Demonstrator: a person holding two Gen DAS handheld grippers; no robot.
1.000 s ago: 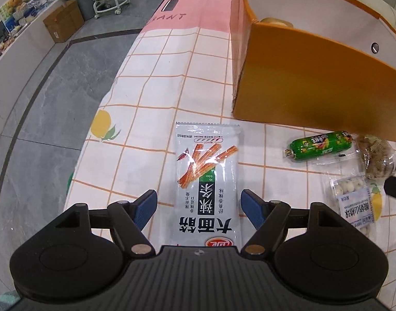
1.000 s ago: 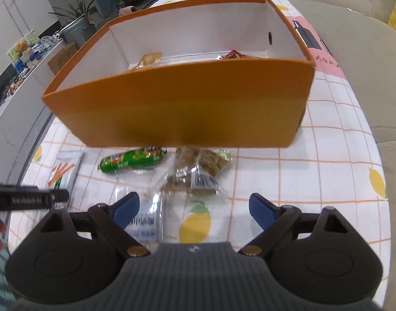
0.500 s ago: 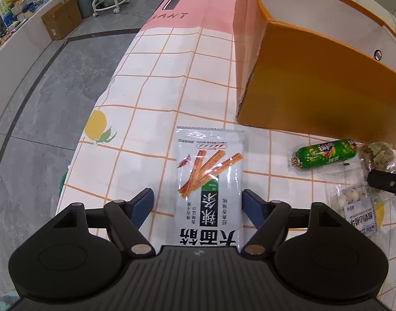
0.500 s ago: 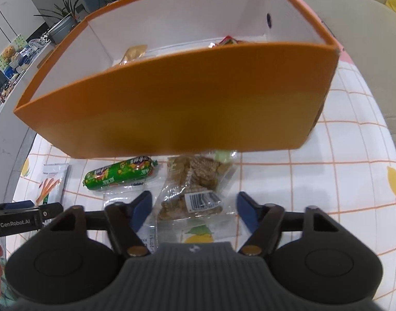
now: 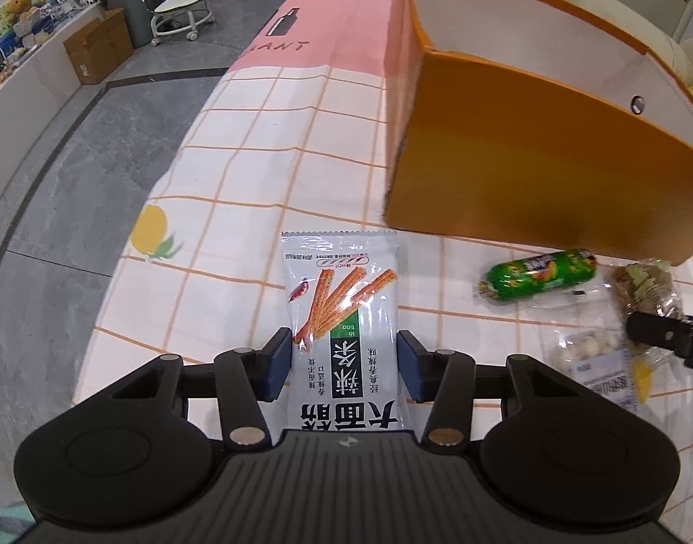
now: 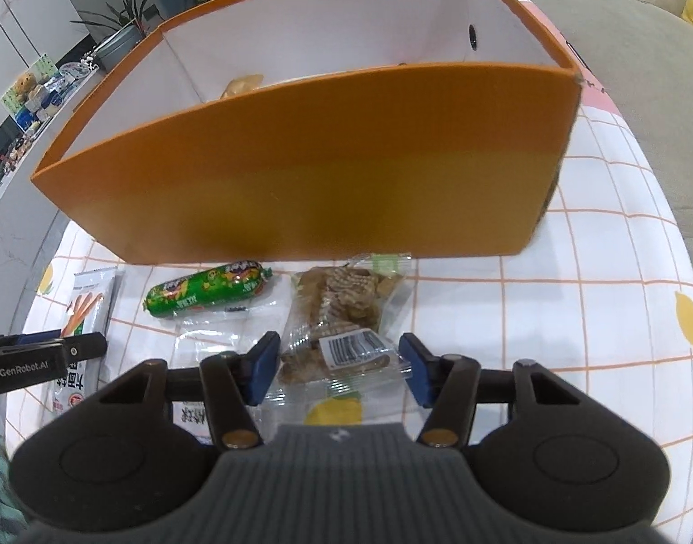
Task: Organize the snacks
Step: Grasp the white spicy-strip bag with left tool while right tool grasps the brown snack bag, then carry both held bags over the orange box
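The left gripper (image 5: 344, 365) points steeply down at the table, and its jaws have just been closing around a white spicy-strip packet (image 5: 341, 317); the blue pads now sit against the packet's two long edges, so it reads as clamped on the near half of the packet, which lies flat on the checked tablecloth (image 5: 264, 172) with its far end toward the orange box (image 5: 550, 172). The right gripper (image 6: 337, 365) also tilts down, and its jaws have just been closing too, with a clear bag of brown crackers (image 6: 341, 313) between them. The left pad touches the bag's edge and the right pad meets the crinkled film at the other side, though whether the bag is firmly pinched I cannot tell. That bag lies just in front of the box's near wall (image 6: 323, 181), with its barcode label toward the camera. To its left lies a green sausage stick (image 6: 208, 294), close to the box and apart from the crackers bag. Nearer than the sausage is a clear packet with a white label (image 6: 210, 349), partly hidden under the right gripper's left finger. In the left wrist view this packet shows small pale round pieces inside (image 5: 591, 358). The box stands open at the top, white inside, with a pale wrapped snack (image 6: 242, 86) resting against its far-left inner wall.
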